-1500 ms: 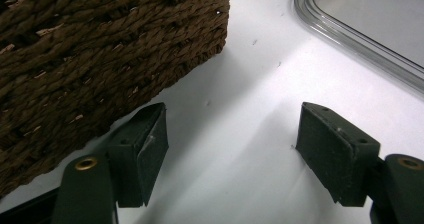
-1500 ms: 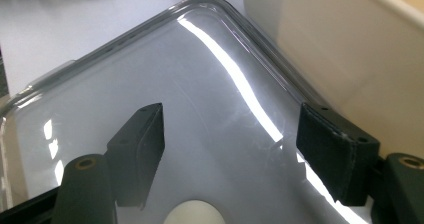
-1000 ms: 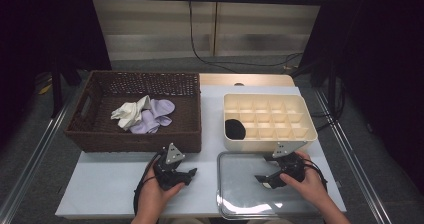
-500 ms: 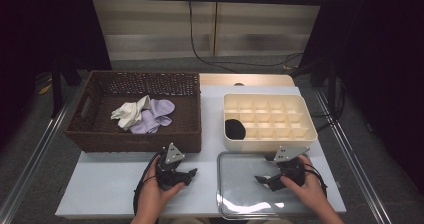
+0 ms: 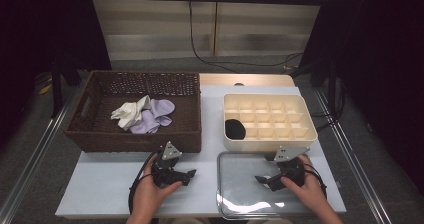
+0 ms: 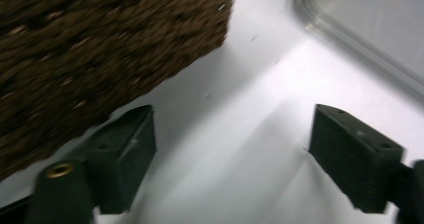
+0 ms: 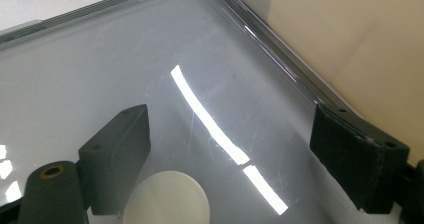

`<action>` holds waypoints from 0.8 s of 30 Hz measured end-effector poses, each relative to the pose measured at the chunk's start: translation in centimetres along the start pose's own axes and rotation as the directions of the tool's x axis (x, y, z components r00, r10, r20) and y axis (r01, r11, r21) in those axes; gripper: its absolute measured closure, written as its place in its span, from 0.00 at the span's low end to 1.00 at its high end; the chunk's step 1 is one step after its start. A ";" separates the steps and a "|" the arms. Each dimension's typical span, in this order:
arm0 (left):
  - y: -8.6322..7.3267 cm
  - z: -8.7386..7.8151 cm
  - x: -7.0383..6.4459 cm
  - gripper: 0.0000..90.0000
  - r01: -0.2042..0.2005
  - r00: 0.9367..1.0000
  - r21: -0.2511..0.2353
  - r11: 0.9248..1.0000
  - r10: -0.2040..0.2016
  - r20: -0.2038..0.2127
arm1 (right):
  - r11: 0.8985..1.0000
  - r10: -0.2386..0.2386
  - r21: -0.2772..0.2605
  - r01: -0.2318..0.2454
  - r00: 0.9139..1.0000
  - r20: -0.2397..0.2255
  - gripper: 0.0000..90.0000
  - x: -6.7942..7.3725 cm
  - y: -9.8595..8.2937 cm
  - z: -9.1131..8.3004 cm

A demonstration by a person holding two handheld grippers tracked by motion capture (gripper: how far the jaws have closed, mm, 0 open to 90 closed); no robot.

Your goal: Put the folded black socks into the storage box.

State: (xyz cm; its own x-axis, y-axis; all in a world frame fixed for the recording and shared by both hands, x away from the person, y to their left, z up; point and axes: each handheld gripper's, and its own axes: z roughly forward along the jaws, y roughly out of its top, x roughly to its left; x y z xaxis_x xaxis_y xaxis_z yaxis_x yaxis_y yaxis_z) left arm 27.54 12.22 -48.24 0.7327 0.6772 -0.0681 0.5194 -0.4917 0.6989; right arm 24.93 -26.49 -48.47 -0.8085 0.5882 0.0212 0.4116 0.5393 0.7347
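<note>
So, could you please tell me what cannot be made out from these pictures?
- Black item in the divided box, high view: too small to identify.
- Pale and lilac cloths in the basket: bunched, count unclear.
- White disc, right gripper view: cut off by the bottom edge.

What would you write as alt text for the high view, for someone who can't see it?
A person's hands hold two open claws low over a white table: the left claw on bare tabletop, the right claw over a clear lid. Behind them stand a wicker basket of pale cloths and a cream divided box holding one black item.
</note>
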 end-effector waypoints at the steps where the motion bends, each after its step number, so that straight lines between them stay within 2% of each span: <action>1: -0.1 -0.2 0.3 0.18 -0.010 1.000 0.013 1.000 0.010 -0.012 | 1.000 -0.001 0.000 0.001 1.000 0.000 0.18 0.0 0.0 0.0; 2: -0.2 -0.4 0.5 0.18 -0.024 1.000 0.024 0.999 0.025 -0.019 | 1.000 -0.001 -0.001 0.001 1.000 0.000 0.18 0.0 0.0 0.0; 5: -0.7 -1.0 1.0 0.18 0.004 1.000 0.018 1.000 -0.004 0.007 | 1.000 -0.002 -0.001 0.002 1.000 0.001 0.18 0.0 0.0 0.0; 7: -1.0 -1.5 1.3 0.18 0.014 1.000 0.012 1.000 -0.014 0.003 | 1.000 -0.001 -0.001 0.001 1.000 0.000 0.18 0.0 0.0 0.0; 9: -1.2 -1.9 1.7 0.18 -0.001 1.000 0.009 1.000 0.001 0.000 | 1.000 -0.001 -0.001 0.001 1.000 0.001 0.18 0.0 0.0 0.0; 12: -1.4 -2.4 2.2 0.18 0.031 0.999 0.005 0.999 -0.031 0.010 | 1.000 -0.002 0.000 0.002 1.000 0.001 0.18 0.0 0.0 0.0; 14: -1.4 -2.8 2.4 0.18 0.015 1.000 0.011 1.000 -0.015 0.012 | 1.000 -0.002 -0.001 0.002 1.000 -0.001 0.18 0.0 0.0 0.0; 16: -1.3 -3.0 2.5 0.18 0.017 1.000 0.017 1.000 -0.017 0.018 | 1.000 -0.002 -0.001 0.002 1.000 0.002 0.18 0.0 0.0 0.0; 19: -1.1 -3.4 2.9 0.18 0.040 0.999 0.021 0.999 -0.041 0.035 | 1.000 -0.002 0.000 0.002 1.000 0.001 0.18 0.0 0.0 0.0; 24: -0.7 -4.3 3.6 0.18 0.049 0.998 0.028 0.998 -0.051 0.040 | 1.000 -0.001 0.000 0.001 1.000 0.000 0.18 0.0 0.0 0.0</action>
State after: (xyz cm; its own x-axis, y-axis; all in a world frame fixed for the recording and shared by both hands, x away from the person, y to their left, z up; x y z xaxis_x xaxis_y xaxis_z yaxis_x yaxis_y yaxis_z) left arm 27.90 17.33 -45.84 0.7224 0.6788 -0.1317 0.5672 -0.4729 0.6742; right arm 24.91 -26.48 -48.47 -0.8089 0.5877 0.0198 0.4102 0.5399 0.7350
